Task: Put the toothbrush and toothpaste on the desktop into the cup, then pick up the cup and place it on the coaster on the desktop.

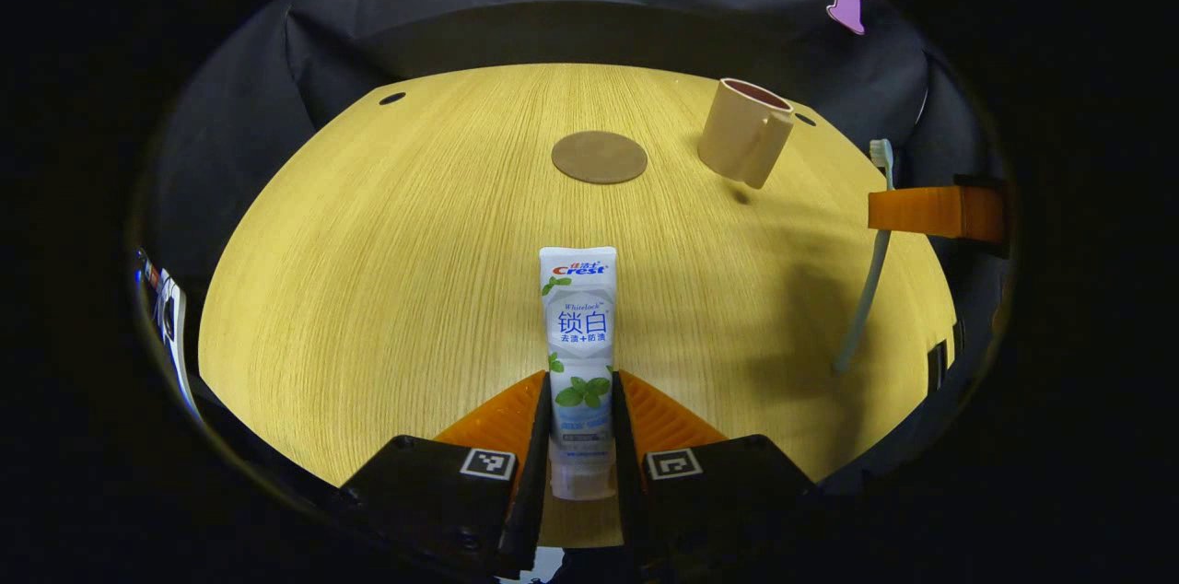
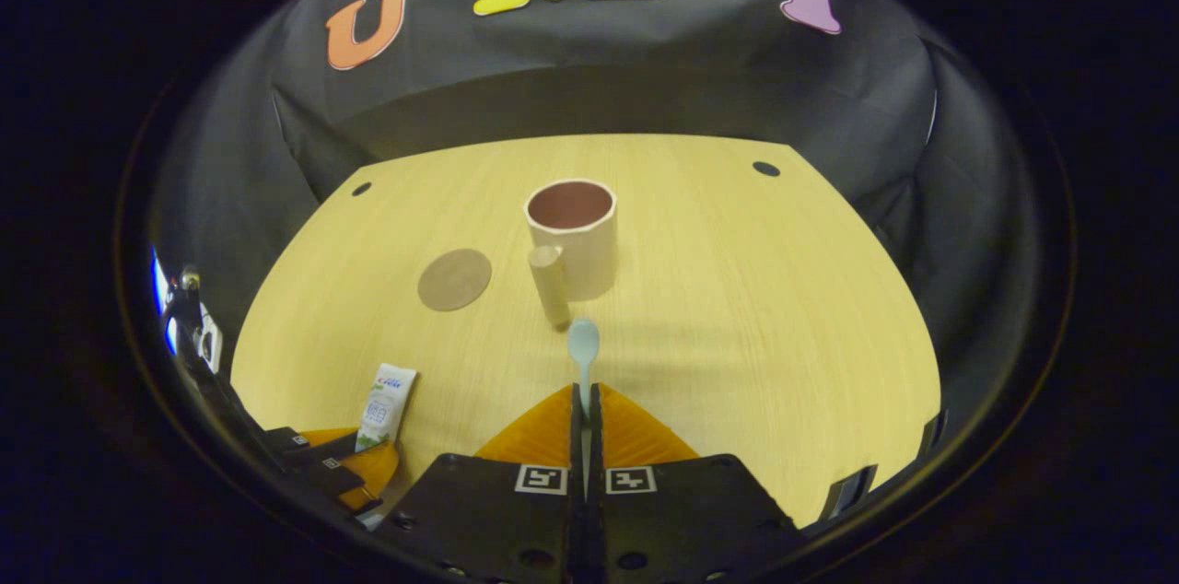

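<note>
A white toothpaste tube (image 1: 580,326) lies lengthwise between my left gripper's fingers, and my left gripper (image 1: 582,386) is shut on its lower half. In the right gripper view the tube (image 2: 387,402) and the left gripper (image 2: 355,460) sit at the lower left. My right gripper (image 2: 584,404) is shut on a pale toothbrush (image 2: 583,346), whose head points at the cup. From the left gripper view the toothbrush (image 1: 870,280) stands nearly upright in the right gripper (image 1: 930,211), above the table. The beige cup (image 2: 573,239), also (image 1: 741,133), stands upright, handle toward me. A round brown coaster (image 1: 599,157), also (image 2: 454,279), lies left of the cup.
The wooden tabletop (image 2: 737,308) has small dark holes near its far corners (image 2: 765,169). Black cloth walls close off the back and sides. The toothbrush and right gripper cast a shadow (image 1: 792,289) on the table.
</note>
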A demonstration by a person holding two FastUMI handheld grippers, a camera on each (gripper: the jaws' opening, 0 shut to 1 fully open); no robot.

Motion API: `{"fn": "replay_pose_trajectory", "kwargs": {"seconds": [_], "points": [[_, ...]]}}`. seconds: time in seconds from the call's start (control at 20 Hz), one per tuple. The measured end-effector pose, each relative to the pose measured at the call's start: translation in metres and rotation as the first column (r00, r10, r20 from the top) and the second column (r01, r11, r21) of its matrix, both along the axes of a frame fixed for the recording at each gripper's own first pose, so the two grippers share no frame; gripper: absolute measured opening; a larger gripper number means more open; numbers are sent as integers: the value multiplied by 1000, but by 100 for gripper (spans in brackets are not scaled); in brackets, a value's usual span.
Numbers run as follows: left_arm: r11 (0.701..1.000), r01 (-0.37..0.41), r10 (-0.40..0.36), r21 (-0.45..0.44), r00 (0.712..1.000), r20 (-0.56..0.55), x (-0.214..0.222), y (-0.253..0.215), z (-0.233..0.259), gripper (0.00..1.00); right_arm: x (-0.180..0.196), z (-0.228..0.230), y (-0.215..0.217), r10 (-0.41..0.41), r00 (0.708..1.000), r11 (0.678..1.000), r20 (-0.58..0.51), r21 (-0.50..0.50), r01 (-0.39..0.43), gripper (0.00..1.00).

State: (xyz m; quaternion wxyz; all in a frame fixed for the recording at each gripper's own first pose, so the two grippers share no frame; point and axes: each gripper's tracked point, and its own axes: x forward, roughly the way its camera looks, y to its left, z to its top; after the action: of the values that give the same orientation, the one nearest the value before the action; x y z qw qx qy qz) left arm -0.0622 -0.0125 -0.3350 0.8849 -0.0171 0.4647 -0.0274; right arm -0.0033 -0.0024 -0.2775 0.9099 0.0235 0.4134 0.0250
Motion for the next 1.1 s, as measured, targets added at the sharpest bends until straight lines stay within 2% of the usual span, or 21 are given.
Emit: {"fn": "replay_pose_trajectory", "kwargs": {"seconds": [0.05, 0.45, 0.75, 0.95, 1.1], "points": [[1000, -1, 1, -2, 1000, 16, 3, 1, 5, 38, 6, 6, 1, 1, 1000, 1000, 16, 2, -1, 1], [998, -41, 46, -38, 986, 160, 46, 7, 61, 37, 67, 70, 1, -10, 986, 999, 164, 51, 2, 0], [997, -78, 81, -21, 957, 279, 78, 22, 107, 37, 142, 126, 15, 3, 938, 995, 345, 92, -37, 0], [996, -84, 73, 17, 942, 328, 86, 29, 120, 37, 183, 133, 27, 39, 901, 994, 433, 77, -80, 0], [995, -93, 79, 23, 935, 346, 93, 30, 123, 37, 204, 118, 34, 62, 892, 993, 448, 60, -99, 0]]}}
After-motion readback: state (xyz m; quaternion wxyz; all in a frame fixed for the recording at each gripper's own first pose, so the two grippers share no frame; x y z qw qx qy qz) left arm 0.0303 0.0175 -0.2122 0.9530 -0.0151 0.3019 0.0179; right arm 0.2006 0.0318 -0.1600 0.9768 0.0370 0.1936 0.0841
